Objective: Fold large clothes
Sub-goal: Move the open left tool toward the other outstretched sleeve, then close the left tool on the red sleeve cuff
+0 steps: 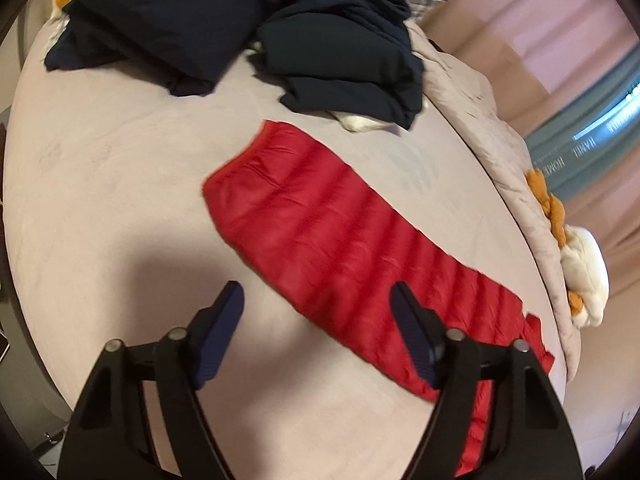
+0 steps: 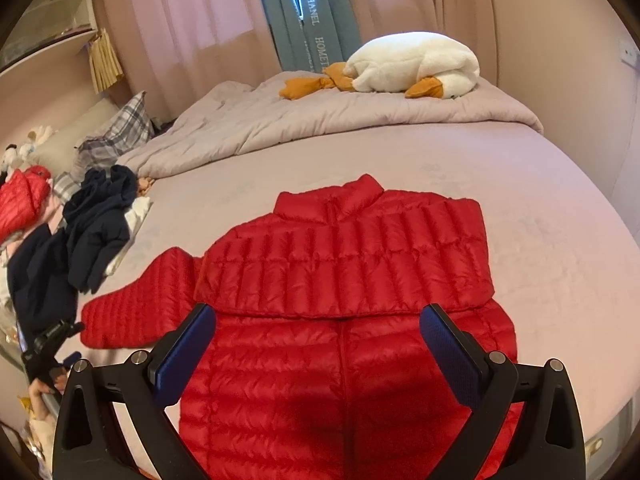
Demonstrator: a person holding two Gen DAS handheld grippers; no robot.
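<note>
Left gripper [image 1: 316, 292], lower centre of the left wrist view: jaws partly apart, nothing between the blue pads [image 1: 224, 332], poised over the bed [image 1: 100, 184] just beside the lower edge of a red quilted sleeve [image 1: 320, 224]. No contact with the sleeve visible; picture slightly blurred. Sleeve stretched flat, running from mid-frame toward the lower right.

Right gripper [image 2: 318, 312], lower centre of the right wrist view: jaws wide apart, empty, hovering above the red puffer jacket [image 2: 344, 264]. Jacket spread on the bed, front up, collar toward the top of the frame, one side folded in over the chest, the other sleeve lying out toward the lower left.

Farther out: dark navy clothes [image 1: 200, 20] heaped at the top of the left view, at the left edge in the right view. Grey quilt [image 2: 300, 120] bunched behind the jacket, white plush goose [image 2: 416, 64] on it. Pink curtains [image 2: 192, 20] beyond.
</note>
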